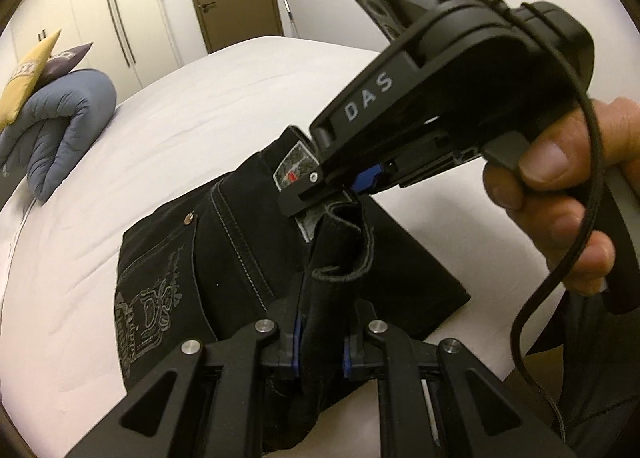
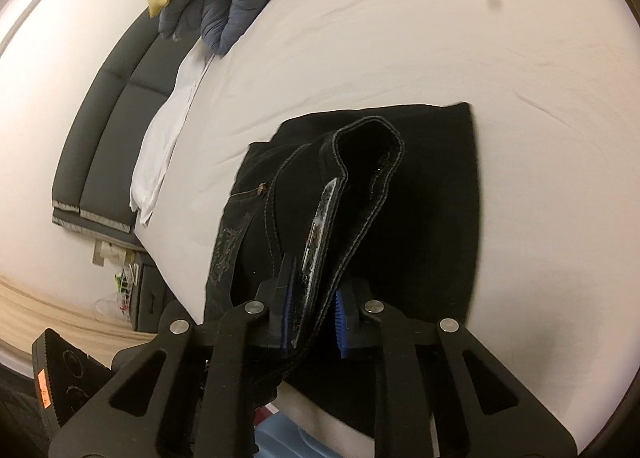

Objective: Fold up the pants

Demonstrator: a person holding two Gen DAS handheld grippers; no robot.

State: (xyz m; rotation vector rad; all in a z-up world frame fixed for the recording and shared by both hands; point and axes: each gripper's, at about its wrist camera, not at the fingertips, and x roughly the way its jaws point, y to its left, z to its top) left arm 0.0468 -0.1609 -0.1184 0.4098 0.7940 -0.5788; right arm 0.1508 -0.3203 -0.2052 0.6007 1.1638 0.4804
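Note:
Black pants (image 1: 224, 242) with grey stitching and an embroidered back pocket lie partly folded on the white bed (image 1: 200, 106). My left gripper (image 1: 320, 342) is shut on a bunched edge of the pants and lifts it. My right gripper (image 2: 314, 314) is shut on the waistband, which loops up in front of it; the pants (image 2: 432, 198) spread flat beyond. The right gripper also shows in the left wrist view (image 1: 316, 190), pinching the waistband near the label, held by a hand.
A folded blue-grey duvet (image 1: 64, 126) and a yellow cushion (image 1: 28, 74) sit at the head of the bed. The dark headboard (image 2: 108, 130) and a white pillow (image 2: 168, 138) line the left side. Wardrobes and a door stand behind.

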